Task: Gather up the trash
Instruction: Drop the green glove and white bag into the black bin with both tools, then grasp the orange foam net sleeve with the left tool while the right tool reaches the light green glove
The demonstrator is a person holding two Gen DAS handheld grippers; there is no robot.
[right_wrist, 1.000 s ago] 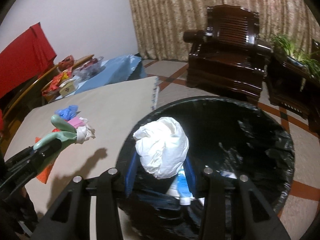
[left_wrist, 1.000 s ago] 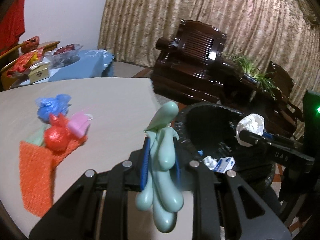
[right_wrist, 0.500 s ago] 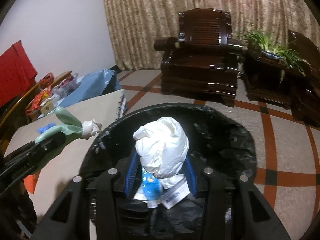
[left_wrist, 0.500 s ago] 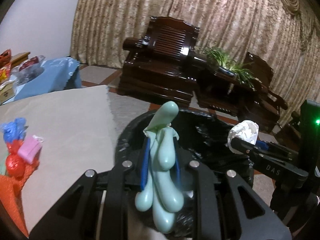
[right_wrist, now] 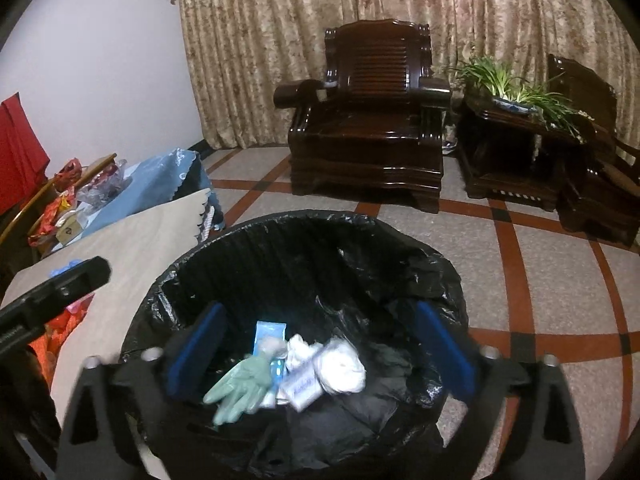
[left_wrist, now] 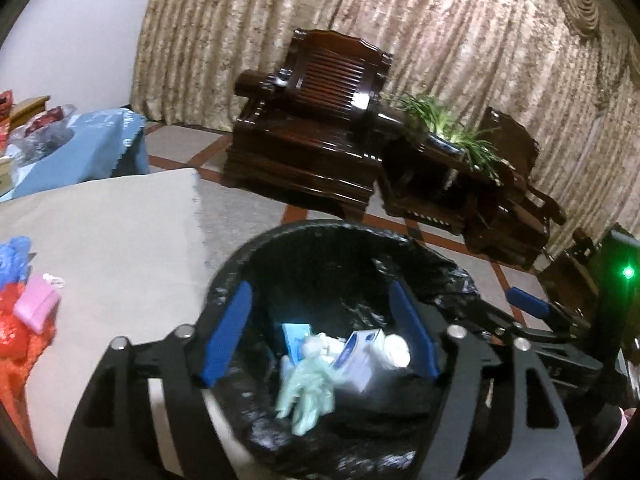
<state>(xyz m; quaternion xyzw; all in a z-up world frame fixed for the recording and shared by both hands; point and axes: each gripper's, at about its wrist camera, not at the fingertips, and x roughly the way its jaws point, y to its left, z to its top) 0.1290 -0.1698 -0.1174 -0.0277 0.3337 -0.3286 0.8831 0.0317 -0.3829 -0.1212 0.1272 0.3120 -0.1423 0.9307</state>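
I have both grippers over the black-lined trash bin (right_wrist: 304,272), which fills the lower centre of each wrist view; its liner is draped over the rim, and the bin stands on the tiled floor just beside the beige-covered table (left_wrist: 120,240) at the left of the frame; inside the bin, at the bottom centre, lie the pale green rubber glove (right_wrist: 240,384), the crumpled white tissue wad (right_wrist: 340,366), a small white-and-blue carton (left_wrist: 360,360) and a light blue packet (right_wrist: 270,334), all loose in a heap and touching one another; my left gripper (left_wrist: 320,336) and my right gripper (right_wrist: 320,348) have both just been opening, and now each stands released with nothing between its blue pads, the glove and the wad lying free well below them; so I judge this round of dropping done; what is left, as far as I can see, sits at the far left edge of the left wrist view on the table: an orange mesh bag (left_wrist: 16,344), a pink piece (left_wrist: 36,308) and a blue crumpled piece (left_wrist: 14,258), still to be fetched.
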